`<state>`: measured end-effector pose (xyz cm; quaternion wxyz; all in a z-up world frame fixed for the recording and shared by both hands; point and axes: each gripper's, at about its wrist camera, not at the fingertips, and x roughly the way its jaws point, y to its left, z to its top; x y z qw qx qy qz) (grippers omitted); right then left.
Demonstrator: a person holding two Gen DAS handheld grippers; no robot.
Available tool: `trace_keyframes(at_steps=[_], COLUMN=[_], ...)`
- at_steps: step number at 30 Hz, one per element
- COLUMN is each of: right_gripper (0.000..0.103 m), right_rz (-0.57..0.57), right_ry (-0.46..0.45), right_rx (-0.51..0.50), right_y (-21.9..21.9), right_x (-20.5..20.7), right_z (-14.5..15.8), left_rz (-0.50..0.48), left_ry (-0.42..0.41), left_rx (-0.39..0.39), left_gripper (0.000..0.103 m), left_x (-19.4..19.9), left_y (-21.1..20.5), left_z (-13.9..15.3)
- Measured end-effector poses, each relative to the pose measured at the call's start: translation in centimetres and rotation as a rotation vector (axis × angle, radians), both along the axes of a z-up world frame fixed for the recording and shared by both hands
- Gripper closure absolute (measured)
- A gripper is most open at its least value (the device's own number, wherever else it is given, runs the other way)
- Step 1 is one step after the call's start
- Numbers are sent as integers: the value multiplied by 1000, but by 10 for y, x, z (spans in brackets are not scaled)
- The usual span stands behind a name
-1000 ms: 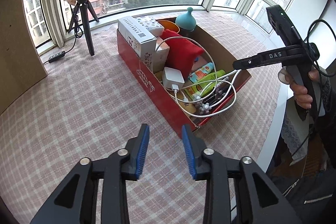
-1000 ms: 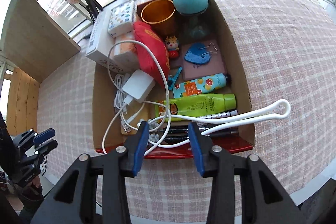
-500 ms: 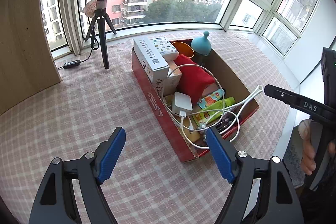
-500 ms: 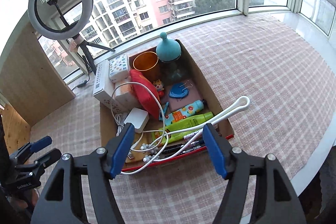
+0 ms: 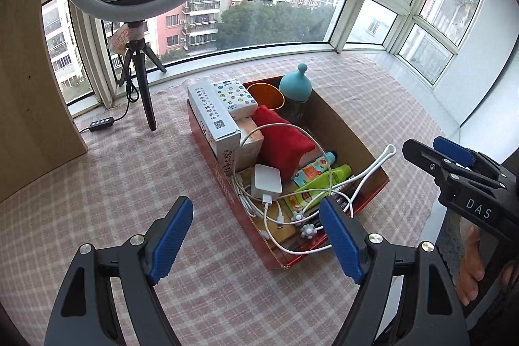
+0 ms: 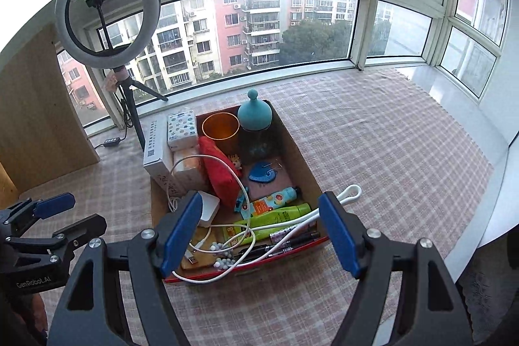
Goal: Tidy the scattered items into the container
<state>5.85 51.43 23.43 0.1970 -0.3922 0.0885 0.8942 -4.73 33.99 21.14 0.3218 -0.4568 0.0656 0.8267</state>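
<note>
A red cardboard box (image 5: 223,184) (image 6: 301,164) sits on the checked tablecloth, packed with items: white cartons (image 5: 214,115), an orange cup (image 6: 220,128), a teal-capped bottle (image 6: 254,115), a red pouch (image 5: 285,141), a white charger (image 5: 267,179) with cable, tubes (image 6: 275,214) and pens. A white looped cable (image 6: 350,193) hangs over the box's right rim. My left gripper (image 5: 256,239) is open and empty, held above the cloth at the box's near corner. My right gripper (image 6: 259,232) is open and empty, above the box's near end.
A ring light on a tripod (image 5: 142,31) (image 6: 107,18) stands at the back left, its cable and remote (image 5: 102,124) on the cloth. A wooden panel (image 5: 29,86) stands at the left. Windows run along the far side. The table edge (image 6: 486,216) curves on the right.
Both grippers have opened wide and pulled back and up from the box, so the window and ring light show more. The box's contents have not moved.
</note>
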Motion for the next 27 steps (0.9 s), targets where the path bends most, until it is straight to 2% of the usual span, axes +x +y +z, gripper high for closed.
trace_keyframes(at_steps=[7, 13, 21, 27], right_gripper=[29, 29, 29, 29], right_rz=[-3, -10, -20, -28], right_ry=[-1, -7, -21, -37], right_rx=[61, 99, 76, 66], right_y=[-8, -9, 0, 6], right_x=[-2, -5, -7, -14], right_z=[6, 4, -1, -8], left_rz=[-8, -32, -53, -59], left_ry=[27, 81, 25, 5], left_rx=[5, -34, -23, -53], left_gripper=[24, 24, 24, 24], left_x=[4, 16, 12, 6], left_y=[2, 12, 23, 31], left_z=[6, 10, 6, 0])
